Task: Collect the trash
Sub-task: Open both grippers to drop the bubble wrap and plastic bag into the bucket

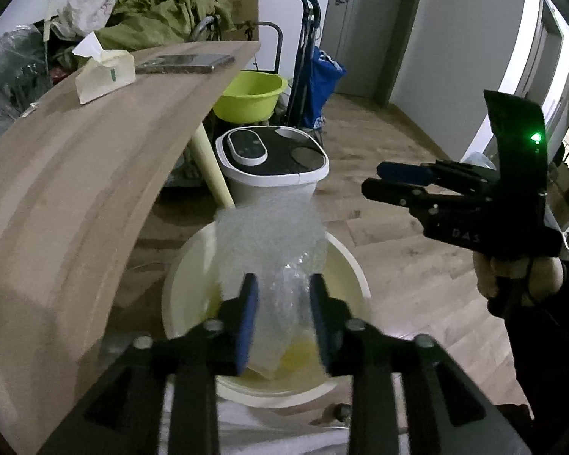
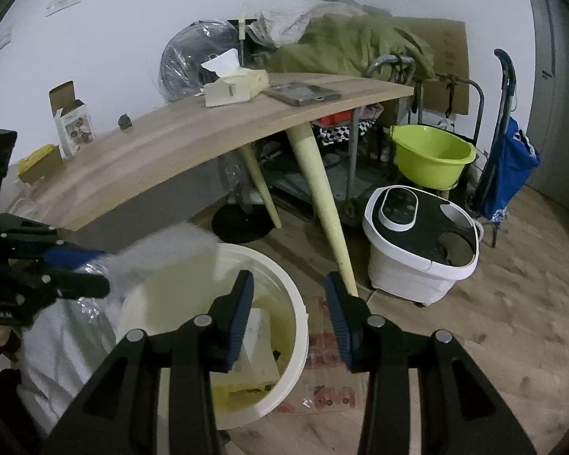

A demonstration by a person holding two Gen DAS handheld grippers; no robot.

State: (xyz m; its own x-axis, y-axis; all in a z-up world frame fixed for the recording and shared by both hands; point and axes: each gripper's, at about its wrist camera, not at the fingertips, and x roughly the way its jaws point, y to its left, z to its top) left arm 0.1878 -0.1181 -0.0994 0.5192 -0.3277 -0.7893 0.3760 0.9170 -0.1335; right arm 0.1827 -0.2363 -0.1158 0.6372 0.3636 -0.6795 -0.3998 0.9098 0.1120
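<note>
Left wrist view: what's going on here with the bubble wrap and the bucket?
A person with a gripper in each hand is binning trash. The left gripper has its fingers either side of a sheet of bubble wrap over the open white bucket on the floor; whether it still grips is unclear. The right gripper hangs open and empty beside the bucket. Some trash already lies inside.

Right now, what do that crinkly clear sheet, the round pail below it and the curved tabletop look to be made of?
Clear sheet: bubble wrap, apparently thin translucent plastic, its surface dotted with small air pockets.
Pail: probably plastic, cream, smooth and matte, with a thin moulded rim.
Tabletop: wood or wood-look laminate, with light grain stripes running lengthwise; which one cannot be told.
</note>
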